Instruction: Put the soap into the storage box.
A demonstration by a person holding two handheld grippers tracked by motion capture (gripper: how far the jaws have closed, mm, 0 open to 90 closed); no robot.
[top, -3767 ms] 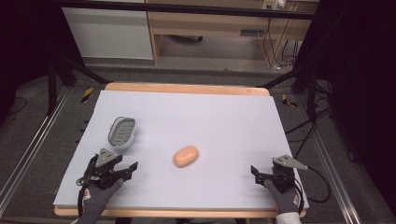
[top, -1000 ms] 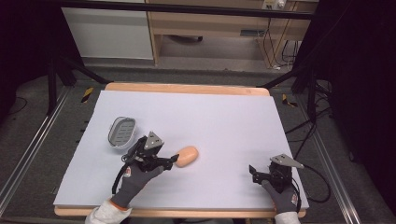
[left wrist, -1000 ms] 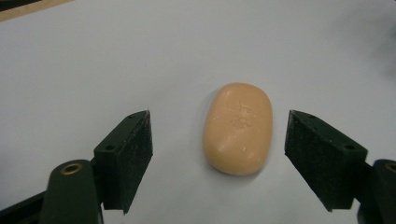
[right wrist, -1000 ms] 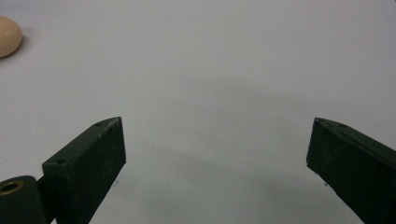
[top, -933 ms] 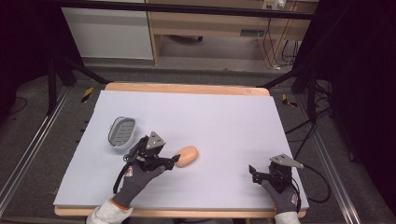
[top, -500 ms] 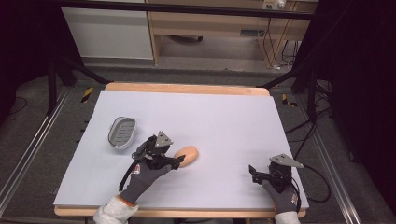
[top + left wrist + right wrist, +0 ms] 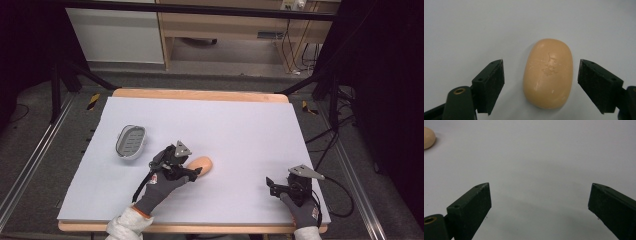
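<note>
Dim room, dark floor, light wooden furniture at the back; counter (image 7: 240, 125) has a pale white-grey top with a wood edge. Peach oval soap bar (image 7: 201, 164) lies flat on the counter, a bit left of centre and toward the person's side. In the left gripper view the soap bar (image 7: 548, 73) sits lengthwise between the two black jaws, gap visible on both sides, no contact; faint stamped mark on its top face. Left hand-held gripper (image 7: 186, 170) is spread wide around the near end of the soap, held by a grey-gloved hand (image 7: 160, 186) with a white sleeve below it. Grey soap dish (image 7: 131, 141) with a slotted insert sits to the left of the soap, apart from it and near the gripper's back end. Right hand-held gripper (image 7: 270, 185) rests low near the front right corner of the counter, well apart from the soap, held in a gloved hand with the cable trailing off right. Its jaws stand wide apart over bare counter in the right gripper view, nothing between them; soap bar (image 7: 428, 137) peeks at the top left edge there.
</note>
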